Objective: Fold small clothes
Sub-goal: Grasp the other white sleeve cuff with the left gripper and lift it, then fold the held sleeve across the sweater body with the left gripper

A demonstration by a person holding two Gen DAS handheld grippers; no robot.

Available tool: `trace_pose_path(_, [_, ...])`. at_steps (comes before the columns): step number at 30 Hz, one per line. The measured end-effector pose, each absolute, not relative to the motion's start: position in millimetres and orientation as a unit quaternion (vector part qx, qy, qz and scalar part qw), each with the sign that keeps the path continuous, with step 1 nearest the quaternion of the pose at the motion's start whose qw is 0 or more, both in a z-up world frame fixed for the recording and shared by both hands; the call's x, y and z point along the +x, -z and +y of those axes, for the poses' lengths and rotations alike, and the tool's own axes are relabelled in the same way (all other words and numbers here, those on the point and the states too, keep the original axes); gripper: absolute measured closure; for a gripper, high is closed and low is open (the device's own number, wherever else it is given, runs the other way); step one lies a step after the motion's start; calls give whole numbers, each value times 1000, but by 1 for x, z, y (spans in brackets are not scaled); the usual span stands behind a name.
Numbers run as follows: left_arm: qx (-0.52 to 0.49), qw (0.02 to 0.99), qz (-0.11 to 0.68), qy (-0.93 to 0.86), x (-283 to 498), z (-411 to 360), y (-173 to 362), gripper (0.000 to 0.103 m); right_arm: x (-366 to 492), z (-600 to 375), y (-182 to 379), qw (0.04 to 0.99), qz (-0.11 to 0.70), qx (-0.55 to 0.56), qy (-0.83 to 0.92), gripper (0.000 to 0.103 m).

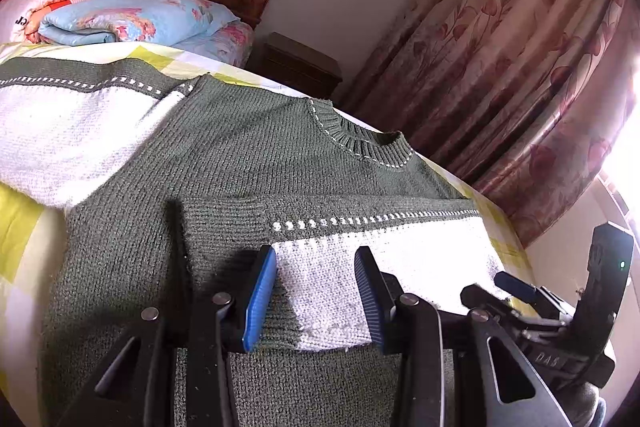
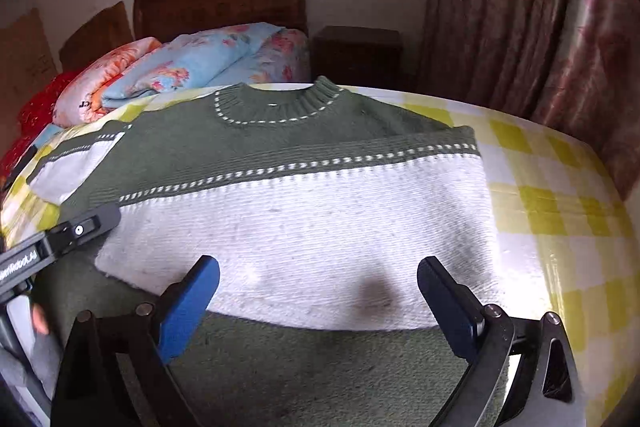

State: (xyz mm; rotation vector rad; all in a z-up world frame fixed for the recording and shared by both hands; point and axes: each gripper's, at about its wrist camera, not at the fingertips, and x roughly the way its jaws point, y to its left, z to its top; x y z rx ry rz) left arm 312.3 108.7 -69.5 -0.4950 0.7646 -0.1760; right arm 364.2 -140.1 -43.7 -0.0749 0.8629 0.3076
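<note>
Your left tongs [image 1: 316, 297] and right tongs [image 2: 318, 305] both hanging spread over knit green-white sweater [image 2: 280, 155], folded sleeve [image 2: 304, 247] lying across on checked bed [image 2: 552, 211].

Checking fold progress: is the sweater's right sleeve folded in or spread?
Folded in: the white-and-green sleeve lies across the sweater body.

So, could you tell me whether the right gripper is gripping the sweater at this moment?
No, the right gripper is open, its blue fingers spread wide above the sweater with nothing pinched.
</note>
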Motion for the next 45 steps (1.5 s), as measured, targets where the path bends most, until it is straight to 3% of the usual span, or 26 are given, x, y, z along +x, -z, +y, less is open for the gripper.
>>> trace_pose_path(7, [-325, 871, 355, 102, 296, 147, 65, 62, 367, -135, 63, 892, 427, -37, -143, 0])
trace_pose_path(12, [-439, 867, 236, 5, 243, 265, 48, 60, 369, -133, 62, 893, 425, -33, -145, 0])
trace_pose_path(14, [-474, 853, 210, -66, 227, 323, 50, 48, 367, -135, 62, 894, 423, -32, -145, 0])
trace_pose_path(15, [-496, 839, 201, -102, 220, 352, 55, 48, 365, -137, 61, 894, 422, -30, -146, 0])
trace_pose_path(21, [-557, 774, 236, -186, 222, 464, 96, 49, 364, -142, 61, 895, 418, -16, -153, 0])
trace_pose_path(27, [-530, 786, 255, -189, 253, 487, 109, 72, 362, -143, 61, 895, 418, -18, -152, 0])
trace_pose_path(28, [-530, 785, 262, -186, 257, 488, 112, 90, 362, -143, 60, 895, 418, -18, -152, 0])
trace_pose_path(29, [-527, 784, 268, -189, 259, 489, 113, 94, 362, -143, 60, 896, 417, -16, -152, 0])
trace_pose_path(34, [-482, 836, 189, -184, 246, 451, 62, 95, 355, -164, 51, 910, 384, 46, -149, 0])
trace_pose_path(38, [-394, 900, 163, -90, 259, 366, -8, 95, 342, -199, 39, 925, 321, 139, -148, 0])
trace_pose_path(42, [-290, 937, 188, 46, 288, 242, -50, 95, 337, -219, 35, 929, 289, 193, -127, 0])
trace_pose_path(45, [-233, 924, 256, 160, 310, 143, -33, 88, 334, -225, 33, 931, 274, 208, -121, 0])
